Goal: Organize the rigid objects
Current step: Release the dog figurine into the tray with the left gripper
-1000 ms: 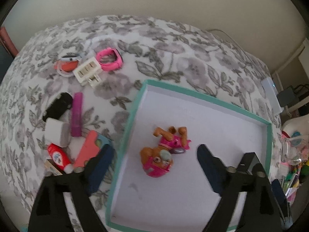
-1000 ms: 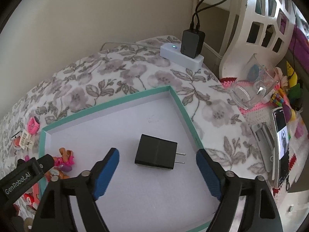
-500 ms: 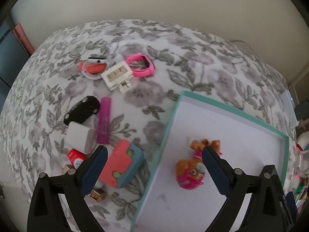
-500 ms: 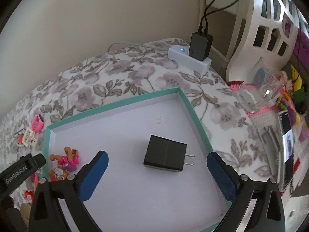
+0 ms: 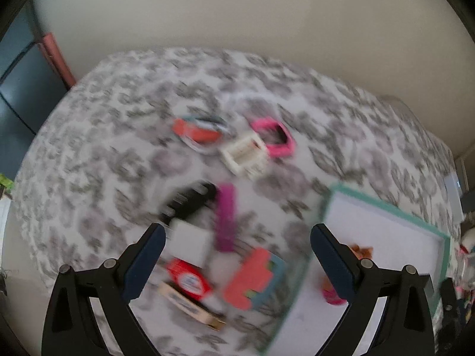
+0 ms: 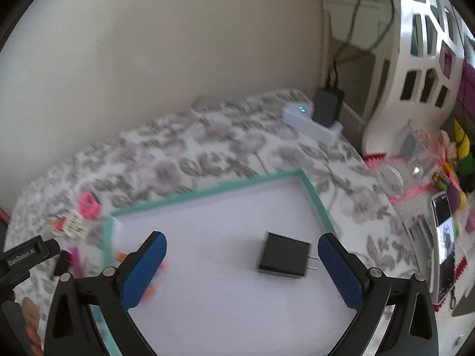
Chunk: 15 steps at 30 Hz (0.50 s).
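Observation:
A teal-rimmed white tray [image 5: 386,204] [image 6: 314,195] lies on a floral cloth. In it sit a black charger [image 6: 283,255] and an orange and pink toy figure [image 5: 360,250], partly hidden by my fingers. My left gripper [image 5: 237,264] is open and empty above a blurred cluster left of the tray: a coral and blue block [image 5: 252,276], a purple stick [image 5: 225,216], a white cube [image 5: 190,243], a black item [image 5: 190,200], a red-capped item [image 5: 190,279]. My right gripper [image 6: 242,267] is open and empty above the tray, the charger between its fingers and further ahead.
Farther back lie a white plug adapter [image 5: 243,154], a pink band [image 5: 274,138] and an orange band [image 5: 197,132]. A white power strip [image 6: 311,120], a glass [image 6: 394,175], a phone [image 6: 445,246] and a white chair [image 6: 421,59] stand right of the tray.
My left gripper has swung left, from over the toy in the tray to over the cluster beside it. My right gripper has drawn back and risen from the charger.

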### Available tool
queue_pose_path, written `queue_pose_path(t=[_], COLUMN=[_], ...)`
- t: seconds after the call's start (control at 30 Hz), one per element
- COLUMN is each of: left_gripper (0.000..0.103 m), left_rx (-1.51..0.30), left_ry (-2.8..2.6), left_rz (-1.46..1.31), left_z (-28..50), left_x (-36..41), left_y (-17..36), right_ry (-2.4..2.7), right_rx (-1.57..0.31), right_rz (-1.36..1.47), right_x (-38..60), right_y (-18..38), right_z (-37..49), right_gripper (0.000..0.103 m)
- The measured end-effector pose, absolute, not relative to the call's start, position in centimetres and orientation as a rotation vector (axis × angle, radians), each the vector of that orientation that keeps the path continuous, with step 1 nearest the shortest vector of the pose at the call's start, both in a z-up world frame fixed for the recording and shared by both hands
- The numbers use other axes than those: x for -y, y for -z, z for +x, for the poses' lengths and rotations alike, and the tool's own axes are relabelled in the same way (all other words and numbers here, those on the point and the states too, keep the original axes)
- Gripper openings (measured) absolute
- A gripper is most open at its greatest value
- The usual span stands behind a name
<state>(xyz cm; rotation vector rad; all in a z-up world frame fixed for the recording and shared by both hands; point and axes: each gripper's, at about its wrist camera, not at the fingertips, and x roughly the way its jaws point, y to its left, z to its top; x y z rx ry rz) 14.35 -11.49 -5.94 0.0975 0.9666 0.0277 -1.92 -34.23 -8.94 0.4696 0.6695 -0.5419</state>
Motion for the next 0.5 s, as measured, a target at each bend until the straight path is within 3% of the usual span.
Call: queue_pose_path(t=[0.23, 0.5], left_gripper=[0.098, 0.098], left_rx=[-0.909, -0.926], left_ry=[-0.132, -0.237], left_rz=[0.046, 0.057], left_z=[15.4, 16.2], left_x=[5.3, 0.3], left_y=[2.9, 2.6], right_ry=[0.466, 0.327], right_rx=[-0.623, -0.705], right_rz=[0.423, 0.371], right_x=[30.9, 26.3], right_y=[5.8, 6.2], right_z=[-0.4, 3.6], right_gripper=[0.103, 0.103])
